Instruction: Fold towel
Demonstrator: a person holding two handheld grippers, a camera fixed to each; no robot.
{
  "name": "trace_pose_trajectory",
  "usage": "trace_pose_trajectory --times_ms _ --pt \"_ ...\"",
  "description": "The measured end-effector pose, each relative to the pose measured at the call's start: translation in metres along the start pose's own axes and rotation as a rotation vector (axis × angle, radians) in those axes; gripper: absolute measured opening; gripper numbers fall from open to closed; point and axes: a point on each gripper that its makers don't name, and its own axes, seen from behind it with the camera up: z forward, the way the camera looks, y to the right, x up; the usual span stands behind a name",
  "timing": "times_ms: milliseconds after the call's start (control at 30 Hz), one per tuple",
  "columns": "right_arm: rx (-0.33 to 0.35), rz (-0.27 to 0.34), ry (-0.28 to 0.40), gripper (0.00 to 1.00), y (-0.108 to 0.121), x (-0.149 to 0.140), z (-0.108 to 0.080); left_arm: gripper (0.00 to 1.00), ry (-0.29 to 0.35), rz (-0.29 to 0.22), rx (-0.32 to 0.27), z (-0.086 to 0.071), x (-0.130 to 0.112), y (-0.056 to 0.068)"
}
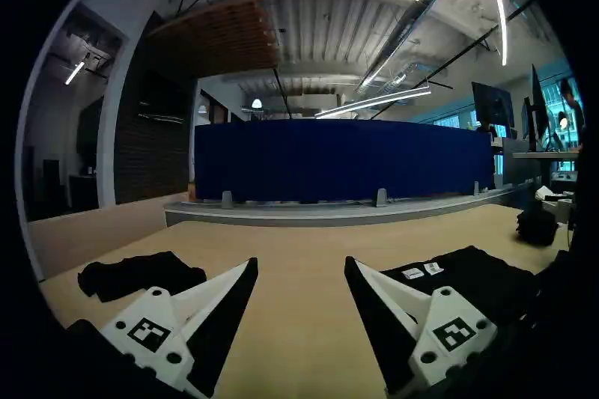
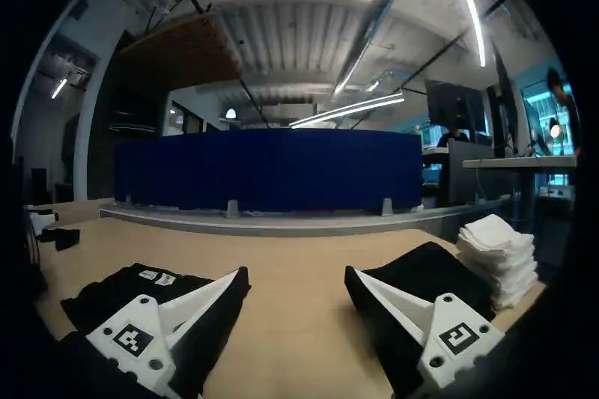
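Note:
In the left gripper view, my left gripper (image 1: 299, 273) hovers open over the wooden table (image 1: 299, 242), nothing between its fingers. A black towel with two small white labels (image 1: 472, 273) lies flat to its right, and a crumpled black cloth (image 1: 138, 273) lies to its left. In the right gripper view, my right gripper (image 2: 297, 281) is also open and empty above the table (image 2: 299, 249). The labelled black towel (image 2: 138, 284) lies to its left, and another black cloth (image 2: 423, 260) lies to its right, partly behind the right finger.
A stack of folded white towels (image 2: 498, 257) stands at the table's right edge. A blue divider panel (image 1: 337, 159) on a grey rail closes off the table's far side. A small black bundle (image 1: 537, 225) sits far right, another dark item (image 2: 60, 236) far left. Desks and monitors stand beyond.

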Motion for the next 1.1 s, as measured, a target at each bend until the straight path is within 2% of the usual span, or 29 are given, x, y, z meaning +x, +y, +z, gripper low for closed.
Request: trace_pose_trajectory --times_ms 667,767,900,1100 --pt "0.013 0.000 -0.004 0.99 -0.005 -0.001 -0.004 0.85 0.000 0.000 0.002 -0.001 0.001 0.000" --pt "0.015 0.003 -0.012 1.00 -0.007 0.007 -0.005 0.85 -0.004 -0.001 0.009 0.000 0.005 -0.002" --pt "0.009 0.000 0.008 1.00 -0.009 0.037 -0.009 0.85 0.005 -0.002 0.013 0.000 0.024 -0.004" --pt "-0.006 -0.022 0.001 1.00 -0.011 0.085 -0.015 0.85 0.006 0.020 -0.008 0.000 0.073 0.001"
